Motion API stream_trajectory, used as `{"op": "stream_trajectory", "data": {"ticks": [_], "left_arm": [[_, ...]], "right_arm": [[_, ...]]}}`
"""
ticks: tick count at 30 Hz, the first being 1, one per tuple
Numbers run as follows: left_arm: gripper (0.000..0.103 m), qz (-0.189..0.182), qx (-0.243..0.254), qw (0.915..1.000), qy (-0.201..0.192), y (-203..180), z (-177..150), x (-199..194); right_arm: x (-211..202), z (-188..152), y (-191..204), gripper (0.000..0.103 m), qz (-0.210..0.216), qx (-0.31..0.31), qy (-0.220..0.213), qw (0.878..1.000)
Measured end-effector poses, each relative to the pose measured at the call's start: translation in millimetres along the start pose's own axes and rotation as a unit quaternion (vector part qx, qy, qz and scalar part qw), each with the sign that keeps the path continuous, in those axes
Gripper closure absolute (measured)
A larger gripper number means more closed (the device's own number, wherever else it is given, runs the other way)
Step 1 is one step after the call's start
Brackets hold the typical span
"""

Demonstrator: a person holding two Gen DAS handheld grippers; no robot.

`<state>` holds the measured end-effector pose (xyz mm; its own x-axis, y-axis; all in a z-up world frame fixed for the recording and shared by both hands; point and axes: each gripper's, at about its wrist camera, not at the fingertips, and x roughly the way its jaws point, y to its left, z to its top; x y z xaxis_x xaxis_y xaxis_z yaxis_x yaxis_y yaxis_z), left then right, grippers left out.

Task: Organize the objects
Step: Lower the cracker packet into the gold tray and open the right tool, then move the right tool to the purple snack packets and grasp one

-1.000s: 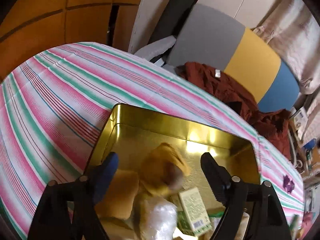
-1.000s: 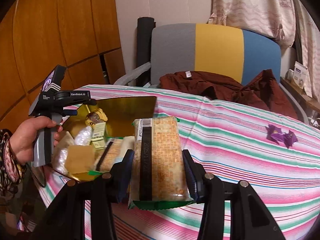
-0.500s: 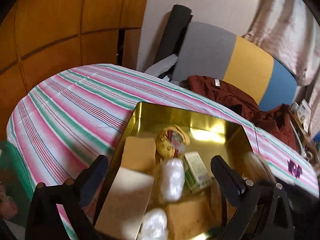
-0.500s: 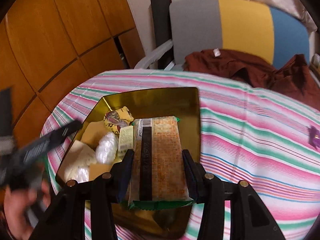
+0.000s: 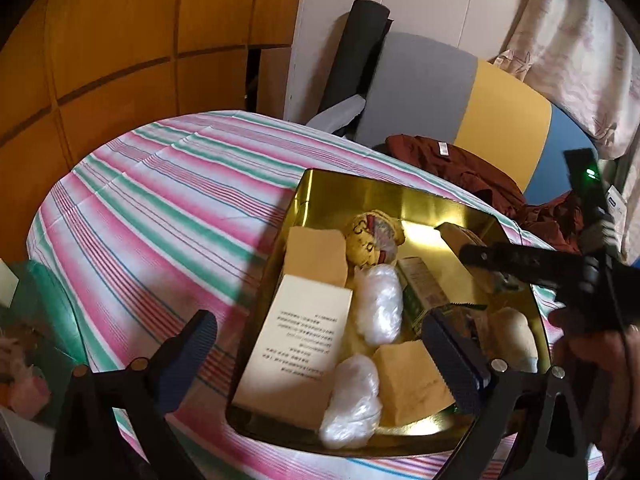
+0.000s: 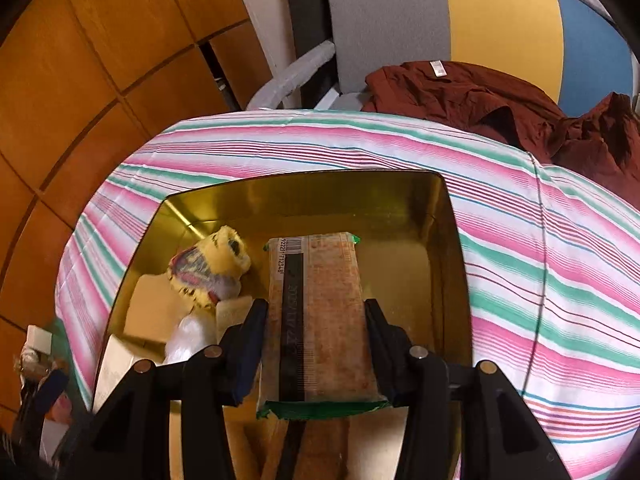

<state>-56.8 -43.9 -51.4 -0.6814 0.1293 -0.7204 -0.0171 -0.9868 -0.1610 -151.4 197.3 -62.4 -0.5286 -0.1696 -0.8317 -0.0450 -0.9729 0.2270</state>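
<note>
From the left wrist view, the left gripper [image 5: 316,350] hangs with its jaws wide apart and nothing between the pads, straddling the near left corner of the shiny gold rectangular tin [image 5: 360,188], which sits on the surface under a pink, green and white striped cloth [image 5: 160,200]. Only this view lays out the tin's contents: a cream box with small printed text [image 5: 304,344] – too fine to read – a plain tan packet [image 5: 316,256], two white crinkled plastic bundles [image 5: 378,304], a yellow cartoon-printed wrapper [image 5: 374,236] and a small green carton [image 5: 424,292]. At the right edge the other gripper's black body enters over the tin, a hand [image 5: 600,380] behind it.

From the right wrist view, the right gripper [image 6: 316,344] is clamped on the long orange-brown snack packet with green end seals [image 6: 328,312], held over the tin's open right part – whether it touches the bottom cannot be told. Here alone the packet's black strip and barcode show; the digits are mostly blurred. A dark red garment [image 6: 480,96] lies beyond the surface, before a grey, yellow and blue chair back [image 6: 480,12].
</note>
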Motion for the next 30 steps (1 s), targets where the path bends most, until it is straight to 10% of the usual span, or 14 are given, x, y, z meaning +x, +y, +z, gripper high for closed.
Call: {"op": "stream_trajectory", "data": {"ticks": [17,30], "left_arm": [[0.000,-0.020,0.015,0.9997,0.006,-23,-12,-6],[0.000,-0.088,0.097,0.9912,0.017,-107,-29,-24]], "right_arm": [[-49,-15,-12,0.055,0.022,0.016,-0.050,0.998],[-105,-83,-116,0.055,-0.111,0.003,-0.087,0.990]]}}
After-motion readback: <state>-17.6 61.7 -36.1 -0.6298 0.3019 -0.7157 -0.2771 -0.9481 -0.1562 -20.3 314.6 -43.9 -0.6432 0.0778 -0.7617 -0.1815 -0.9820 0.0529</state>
